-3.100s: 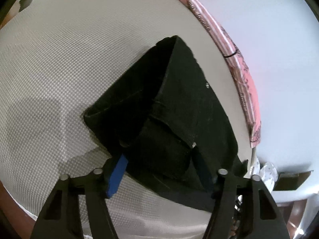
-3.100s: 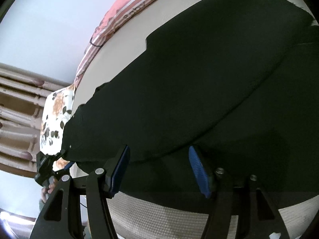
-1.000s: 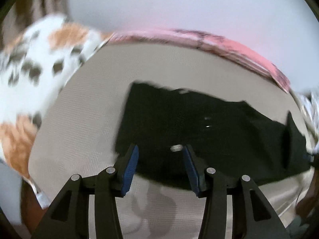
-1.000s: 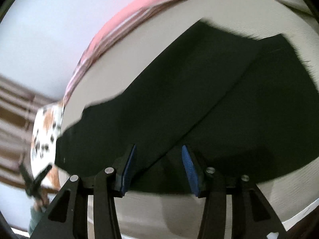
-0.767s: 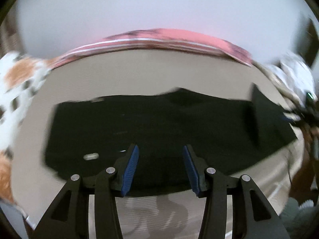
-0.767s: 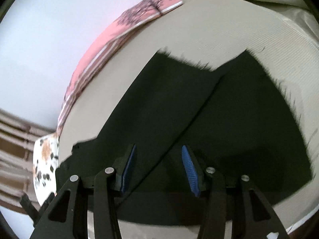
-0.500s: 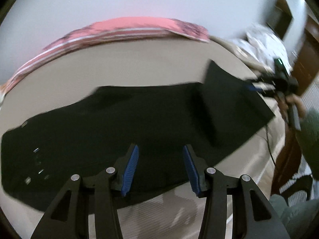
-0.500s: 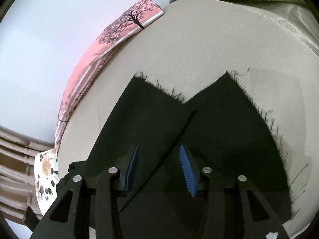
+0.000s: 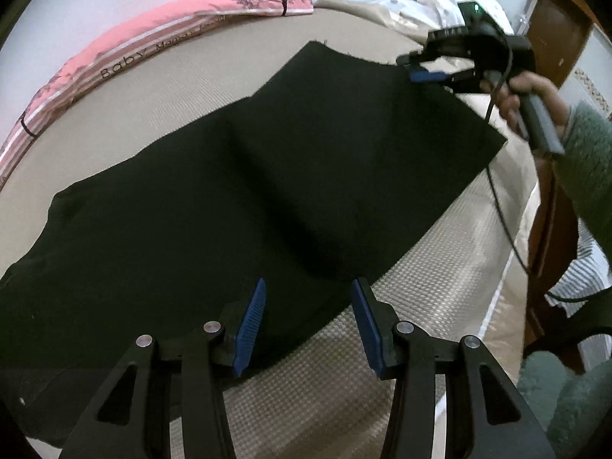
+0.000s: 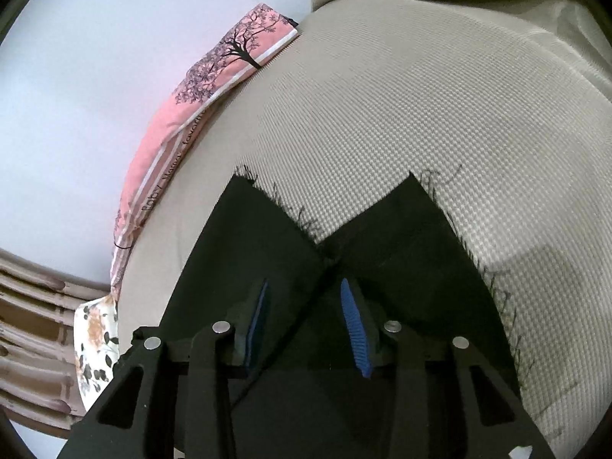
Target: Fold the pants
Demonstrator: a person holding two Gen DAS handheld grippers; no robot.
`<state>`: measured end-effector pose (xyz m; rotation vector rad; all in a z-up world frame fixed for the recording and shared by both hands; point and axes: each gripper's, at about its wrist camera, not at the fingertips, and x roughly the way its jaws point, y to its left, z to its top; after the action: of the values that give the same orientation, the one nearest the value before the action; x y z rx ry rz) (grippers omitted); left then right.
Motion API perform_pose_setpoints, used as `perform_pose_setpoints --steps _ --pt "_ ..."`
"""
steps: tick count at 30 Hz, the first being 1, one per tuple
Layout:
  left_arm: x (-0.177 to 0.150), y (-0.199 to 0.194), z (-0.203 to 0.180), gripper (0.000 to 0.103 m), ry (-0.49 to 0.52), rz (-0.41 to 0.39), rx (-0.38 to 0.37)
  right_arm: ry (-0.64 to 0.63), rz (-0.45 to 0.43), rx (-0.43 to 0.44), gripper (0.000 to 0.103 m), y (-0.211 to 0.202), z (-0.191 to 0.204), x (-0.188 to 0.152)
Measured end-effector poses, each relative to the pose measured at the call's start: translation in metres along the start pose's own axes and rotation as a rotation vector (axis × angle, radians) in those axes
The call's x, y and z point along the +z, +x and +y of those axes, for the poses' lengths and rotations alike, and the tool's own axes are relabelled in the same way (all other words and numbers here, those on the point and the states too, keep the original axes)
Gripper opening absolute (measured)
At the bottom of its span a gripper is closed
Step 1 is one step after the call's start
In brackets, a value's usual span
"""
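Here the black pants (image 9: 244,176) lie spread on the beige mattress (image 9: 440,287), legs side by side, with the frayed hems (image 10: 474,252) at the far end under the right gripper (image 10: 304,325). The right gripper hovers above the hems with its fingers apart and holding nothing, and the left gripper (image 9: 308,321), also spread and empty, hangs over the near edge of the cloth around mid-leg. I think the risk is that a gripper closes on only the top layer or only one leg, because the dark layers are hard to separate by eye, and then the fold would come out crooked or drag the pants along the mattress.
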<state>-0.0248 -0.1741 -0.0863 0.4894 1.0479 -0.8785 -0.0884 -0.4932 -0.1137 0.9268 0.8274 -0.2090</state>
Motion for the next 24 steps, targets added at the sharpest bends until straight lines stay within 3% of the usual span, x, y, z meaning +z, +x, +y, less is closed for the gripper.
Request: perform_pose_setpoints --steps 6,8,9,12,18,21,24 --pt "-0.001 0.016 -0.002 0.046 -0.014 0.017 0.01 -0.01 0.013 0.015 0.024 0.013 -0.002 0.012" --pt "-0.001 0.017 -0.002 0.04 -0.019 0.013 0.01 -0.019 0.012 0.015 0.019 0.017 0.0 0.014" --pt "0.0 0.018 -0.001 0.038 -0.02 0.011 0.01 -0.029 0.01 0.013 0.009 0.018 0.002 0.015" --pt "0.001 0.019 0.0 0.032 -0.023 0.008 0.002 -0.044 -0.004 0.013 0.007 0.014 0.008 0.015" --pt "0.001 0.02 -0.003 0.027 0.004 -0.004 -0.006 -0.108 -0.143 0.018 0.004 -0.055 0.027 -0.007" --pt "0.001 0.019 -0.004 0.027 0.02 -0.01 -0.025 -0.088 -0.186 -0.043 0.003 -0.09 0.012 -0.033" --pt "0.0 0.016 -0.005 0.027 0.05 -0.02 -0.049 -0.052 -0.173 -0.168 0.003 -0.103 -0.015 -0.063"
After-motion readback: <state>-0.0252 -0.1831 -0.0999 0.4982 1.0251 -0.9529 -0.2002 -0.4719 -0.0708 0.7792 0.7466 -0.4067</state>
